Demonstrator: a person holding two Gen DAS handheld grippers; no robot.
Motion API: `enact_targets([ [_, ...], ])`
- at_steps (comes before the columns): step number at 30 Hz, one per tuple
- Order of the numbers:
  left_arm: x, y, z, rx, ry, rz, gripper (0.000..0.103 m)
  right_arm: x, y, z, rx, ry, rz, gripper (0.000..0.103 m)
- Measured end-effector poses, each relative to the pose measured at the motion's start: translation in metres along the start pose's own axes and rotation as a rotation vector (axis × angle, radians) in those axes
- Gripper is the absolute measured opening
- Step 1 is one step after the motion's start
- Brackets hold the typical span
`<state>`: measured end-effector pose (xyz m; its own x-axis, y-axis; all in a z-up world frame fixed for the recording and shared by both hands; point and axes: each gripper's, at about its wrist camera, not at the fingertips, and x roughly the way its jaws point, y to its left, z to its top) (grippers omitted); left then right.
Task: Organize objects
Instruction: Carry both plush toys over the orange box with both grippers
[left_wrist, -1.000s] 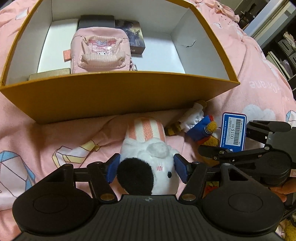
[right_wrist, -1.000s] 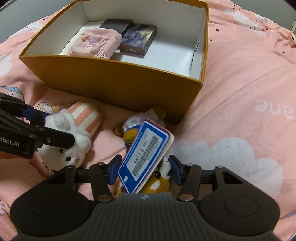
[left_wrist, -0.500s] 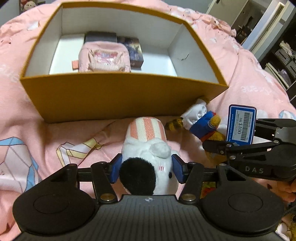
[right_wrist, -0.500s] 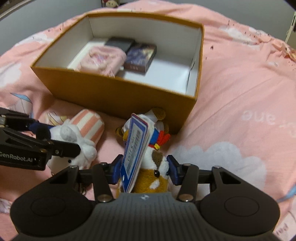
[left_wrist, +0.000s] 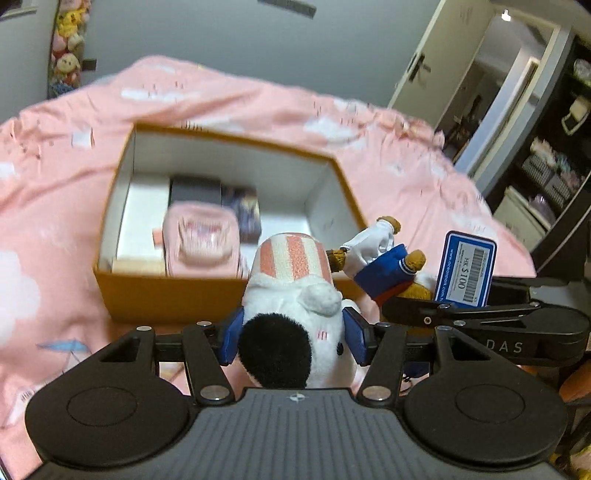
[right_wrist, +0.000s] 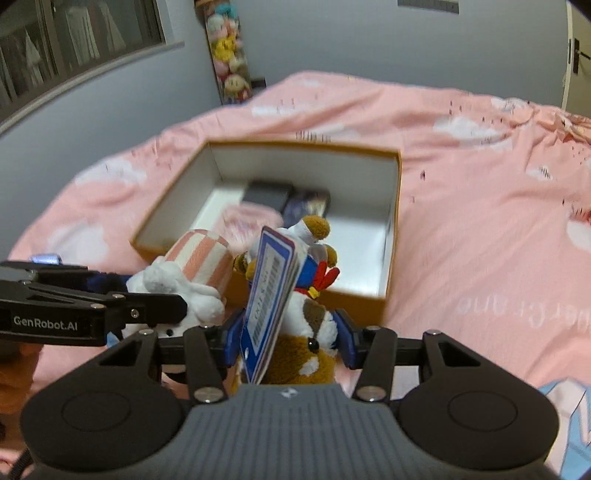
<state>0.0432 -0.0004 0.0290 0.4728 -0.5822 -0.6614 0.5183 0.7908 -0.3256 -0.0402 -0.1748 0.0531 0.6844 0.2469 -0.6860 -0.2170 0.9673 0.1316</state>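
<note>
The left gripper (left_wrist: 291, 338) is clamped on a white plush (left_wrist: 291, 314) and the right gripper (right_wrist: 286, 341) on a brown plush (right_wrist: 310, 332), whose tag (right_wrist: 269, 295) hides its left side. Both hang lifted beside each other, just near of the open box (left_wrist: 155, 295) on the pink bed (right_wrist: 480, 221). The box's contents are blurred; its right half lies bare.

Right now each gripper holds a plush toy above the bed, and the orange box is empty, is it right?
Not quite. The left gripper and right gripper do each hold a plush toy, but the orange box is not empty: the left wrist view shows a pink pouch and dark boxes inside.
</note>
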Motion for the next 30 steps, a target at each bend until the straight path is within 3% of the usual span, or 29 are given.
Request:
enact_targets([
  [12, -0.016, -0.009, 0.069, 0.034, -0.172, 0.008, 0.064, -0.015, -0.007, 0.068, 0.047, -0.181, 0.051, 0.052],
  [16, -0.004, -0.007, 0.086, 0.023, -0.188, 0.010, 0.064, -0.003, -0.014, 0.084, 0.075, -0.209, 0.052, 0.052],
  [19, 0.016, -0.008, 0.088, 0.017, -0.171, 0.021, 0.064, 0.017, -0.019, 0.088, 0.080, -0.199, 0.024, 0.052],
  [30, 0.081, 0.007, 0.067, 0.006, 0.015, 0.022, 0.064, 0.083, -0.043, 0.064, 0.089, -0.004, -0.025, 0.052],
])
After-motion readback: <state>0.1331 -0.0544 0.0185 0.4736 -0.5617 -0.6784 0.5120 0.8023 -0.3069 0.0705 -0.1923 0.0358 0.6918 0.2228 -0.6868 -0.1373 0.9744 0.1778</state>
